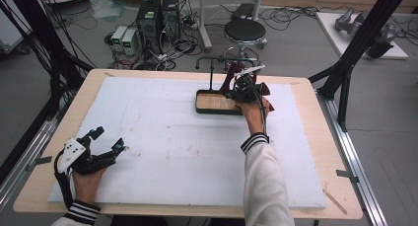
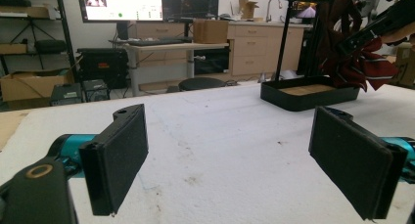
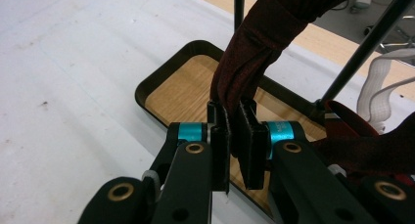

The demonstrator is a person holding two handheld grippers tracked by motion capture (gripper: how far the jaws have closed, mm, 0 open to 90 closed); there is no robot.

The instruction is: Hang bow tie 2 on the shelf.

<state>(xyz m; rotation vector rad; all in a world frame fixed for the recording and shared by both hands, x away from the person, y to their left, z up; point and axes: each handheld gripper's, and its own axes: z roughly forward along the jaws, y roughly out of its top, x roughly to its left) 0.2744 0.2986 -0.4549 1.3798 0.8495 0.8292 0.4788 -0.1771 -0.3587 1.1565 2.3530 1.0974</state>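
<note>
Where the high view looks down on the white board (image 1: 172, 137), we see the right gripper (image 1: 242, 88) far out over the black tray (image 1: 217, 103), with a dark red cloth (image 1: 263, 90) bunched around it beside the stand's thin black post (image 1: 211, 78). The left gripper (image 1: 106, 142) rests near the board's front left corner, well apart from the tray, its jaws spread wide and holding nothing.

In the left gripper view, we note the two black pads (image 2: 120, 155) standing far apart over bare board. Beyond them sits the tray (image 2: 306, 94) with its wooden floor, the post (image 2: 284, 43) rising from its far edge, and the red cloth (image 2: 359, 62) hanging at the tray's right end, held up by the other gripper.

In the right gripper view, we find the jaws drawn together on a fold of the cloth (image 3: 249, 53), which runs upward from between the pads (image 3: 254, 141) toward the top of the stand. The tray (image 3: 181, 94) lies directly below the grip. More cloth (image 3: 372, 145) drapes to the right, over the gripper's arm.
</note>
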